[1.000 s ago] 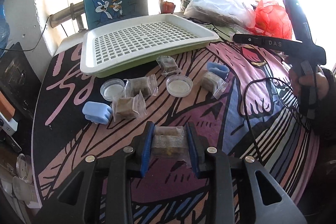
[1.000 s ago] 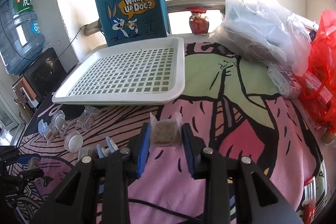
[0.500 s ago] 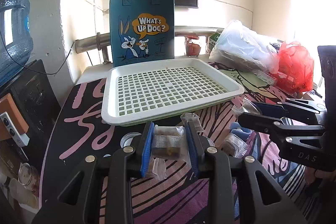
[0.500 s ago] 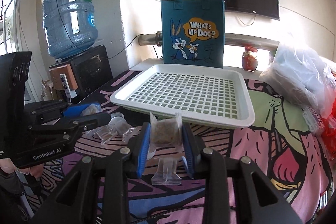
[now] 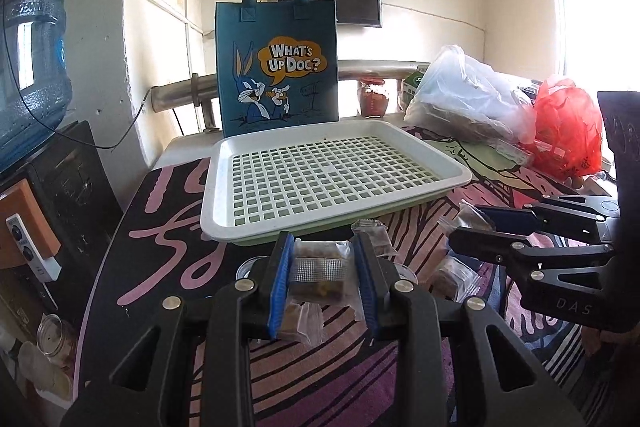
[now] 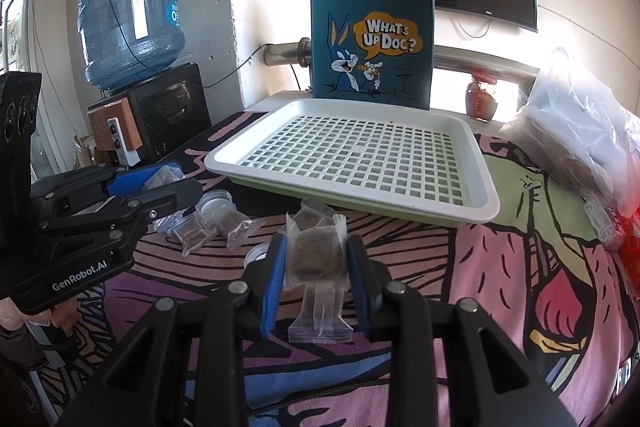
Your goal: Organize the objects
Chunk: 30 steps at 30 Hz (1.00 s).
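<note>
Early in the job, by the look of it. White slotted tray (image 5: 320, 179) at the far edge of the table (image 6: 440, 327), in front of the blue tote bag (image 5: 276, 67), with nothing lying in it yet.

Left gripper (image 5: 322, 277) closed on 1 clear-wrapped brown snack packet (image 5: 316, 273), blue pads pressing both sides, packet raised just short of the tray's near rim. Right gripper (image 6: 316, 267) likewise clamped on 1 wrapped brown square (image 6: 314, 253), lifted above the patterned cloth and aimed at the near edge of the tray. A second wrapped piece directly behind that square; whether held or lying on the cloth, cannot tell. Another clear wrapper (image 6: 320, 323) flat on the cloth below the right jaws.

Left to do, judging from the cloth: 2 loose packets (image 6: 212, 231) and a small round lidded dish (image 6: 216, 201) near the tray's near-left corner, plus another dish partly hidden behind the right gripper. More packets (image 5: 448, 275) between the 2 grippers in the left wrist view.

So 0 items placed, 2 in the grip and ready for the tray, several more waiting. Likely next: both packets over the rim, then release.
</note>
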Each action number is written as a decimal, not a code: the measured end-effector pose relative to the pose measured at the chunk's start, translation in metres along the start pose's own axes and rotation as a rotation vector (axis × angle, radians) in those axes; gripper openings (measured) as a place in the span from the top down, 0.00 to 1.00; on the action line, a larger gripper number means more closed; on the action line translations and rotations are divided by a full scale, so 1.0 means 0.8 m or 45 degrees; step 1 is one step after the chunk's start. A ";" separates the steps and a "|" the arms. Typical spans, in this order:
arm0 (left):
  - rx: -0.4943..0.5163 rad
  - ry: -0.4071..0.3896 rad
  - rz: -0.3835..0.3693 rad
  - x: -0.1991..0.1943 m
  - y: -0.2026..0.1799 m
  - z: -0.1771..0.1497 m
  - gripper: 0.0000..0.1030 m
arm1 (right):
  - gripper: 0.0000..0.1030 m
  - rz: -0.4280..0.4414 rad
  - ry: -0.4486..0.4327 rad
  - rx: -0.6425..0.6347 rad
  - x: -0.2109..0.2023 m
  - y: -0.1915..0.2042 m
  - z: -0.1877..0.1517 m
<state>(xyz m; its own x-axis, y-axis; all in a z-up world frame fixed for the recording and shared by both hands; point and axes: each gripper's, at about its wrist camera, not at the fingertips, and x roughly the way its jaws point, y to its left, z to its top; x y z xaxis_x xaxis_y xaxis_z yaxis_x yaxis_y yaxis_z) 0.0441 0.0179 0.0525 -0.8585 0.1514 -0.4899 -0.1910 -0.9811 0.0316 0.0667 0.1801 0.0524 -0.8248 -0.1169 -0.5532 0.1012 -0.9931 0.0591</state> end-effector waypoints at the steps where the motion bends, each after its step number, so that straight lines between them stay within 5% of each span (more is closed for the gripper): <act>1: -0.001 0.000 0.000 0.000 0.000 0.000 0.71 | 0.71 0.001 -0.001 -0.002 0.000 0.000 0.000; 30: 0.005 0.016 -0.003 0.001 -0.002 0.000 0.71 | 0.71 -0.003 -0.021 -0.004 -0.004 -0.001 0.000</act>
<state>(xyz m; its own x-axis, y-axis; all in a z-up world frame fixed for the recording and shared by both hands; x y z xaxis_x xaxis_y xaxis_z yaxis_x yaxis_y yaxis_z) 0.0434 0.0199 0.0519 -0.8522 0.1522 -0.5007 -0.1948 -0.9803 0.0336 0.0692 0.1811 0.0541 -0.8340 -0.1151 -0.5396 0.1013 -0.9933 0.0552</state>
